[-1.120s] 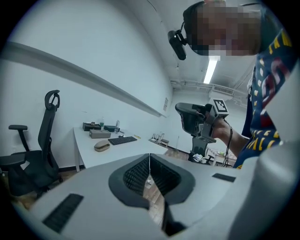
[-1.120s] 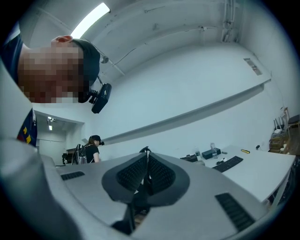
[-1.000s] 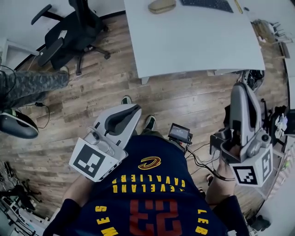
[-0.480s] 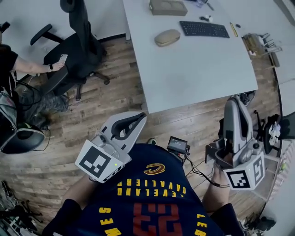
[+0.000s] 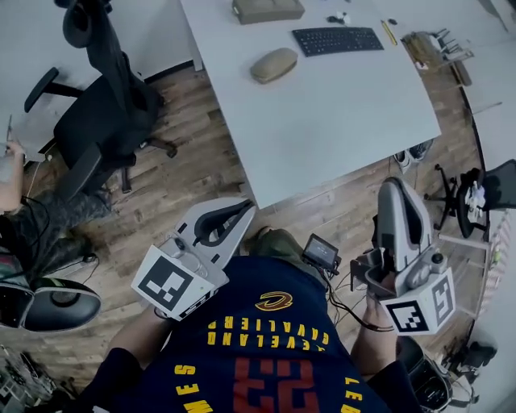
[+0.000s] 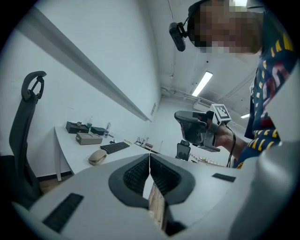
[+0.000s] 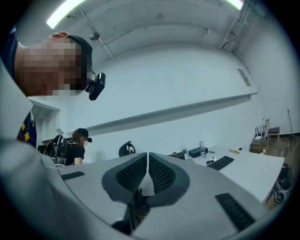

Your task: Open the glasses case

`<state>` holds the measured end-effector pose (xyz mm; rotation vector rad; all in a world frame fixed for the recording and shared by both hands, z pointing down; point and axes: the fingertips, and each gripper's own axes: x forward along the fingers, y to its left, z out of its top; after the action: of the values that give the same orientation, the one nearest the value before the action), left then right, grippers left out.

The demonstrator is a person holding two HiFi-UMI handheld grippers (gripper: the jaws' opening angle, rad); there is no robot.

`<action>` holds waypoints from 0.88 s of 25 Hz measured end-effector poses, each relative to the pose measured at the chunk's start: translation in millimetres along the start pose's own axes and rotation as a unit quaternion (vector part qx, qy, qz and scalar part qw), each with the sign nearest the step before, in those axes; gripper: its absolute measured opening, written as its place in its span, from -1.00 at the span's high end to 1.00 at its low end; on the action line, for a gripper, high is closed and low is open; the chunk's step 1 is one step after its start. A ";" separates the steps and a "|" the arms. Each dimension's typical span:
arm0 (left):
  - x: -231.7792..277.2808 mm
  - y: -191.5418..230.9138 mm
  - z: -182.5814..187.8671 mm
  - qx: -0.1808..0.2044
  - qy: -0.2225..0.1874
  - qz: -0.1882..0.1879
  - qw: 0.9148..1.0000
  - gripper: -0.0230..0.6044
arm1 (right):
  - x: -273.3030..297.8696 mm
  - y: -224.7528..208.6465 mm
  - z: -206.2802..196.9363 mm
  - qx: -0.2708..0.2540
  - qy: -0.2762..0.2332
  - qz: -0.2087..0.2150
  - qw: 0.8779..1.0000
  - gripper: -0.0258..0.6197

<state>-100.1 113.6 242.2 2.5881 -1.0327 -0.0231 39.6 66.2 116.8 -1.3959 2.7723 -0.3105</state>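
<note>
The glasses case [image 5: 273,64] is a beige oval pouch that lies closed on the white table [image 5: 347,121], towards its far left side. The left gripper view shows the case [image 6: 97,157] small and far off. My left gripper [image 5: 242,211] is held over the wooden floor, short of the table's near corner, its jaws shut and empty [image 6: 149,157]. My right gripper [image 5: 393,187] is held at the right, just off the table's near edge. It too is shut on nothing [image 7: 147,157]. Both are well apart from the case.
A black keyboard [image 5: 336,39] and a beige box [image 5: 268,10] lie beyond the case. A black office chair [image 5: 97,121] stands left of the table, a seated person [image 5: 24,218] further left. Another chair [image 5: 484,189] stands at the right. A small screen [image 5: 321,252] hangs at my waist.
In the head view the table and the case have slid down and left, with more of the tabletop showing. Both grippers have swung across the room and stay shut.
</note>
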 end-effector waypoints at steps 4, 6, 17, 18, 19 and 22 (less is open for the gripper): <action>16.9 10.3 -0.3 -0.002 0.011 -0.010 1.000 0.88 | 7.6 -12.6 -9.2 0.010 0.011 -0.010 1.000 0.84; 29.0 14.5 0.6 0.002 0.015 -0.009 1.000 0.88 | 12.6 -24.1 -12.9 0.017 0.011 -0.010 1.000 0.84; 93.5 37.8 15.7 0.020 0.036 0.033 0.999 0.88 | 65.5 -101.2 -6.2 0.053 -0.001 0.025 0.998 0.84; 101.0 40.5 16.5 0.020 0.038 0.037 0.998 0.88 | 70.1 -108.9 -6.1 0.056 0.000 0.028 0.998 0.84; 108.5 43.1 17.0 0.020 0.039 0.041 0.998 0.88 | 74.3 -116.3 -6.5 0.058 0.001 0.032 0.998 0.84; 130.0 50.4 19.2 0.017 0.041 0.056 0.997 0.88 | 86.4 -135.3 -11.2 0.064 0.010 0.046 0.997 0.84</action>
<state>-41.0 -13.4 255.6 2.5349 -1.1551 0.1289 94.0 -79.2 159.1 -1.2395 2.7655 -0.4914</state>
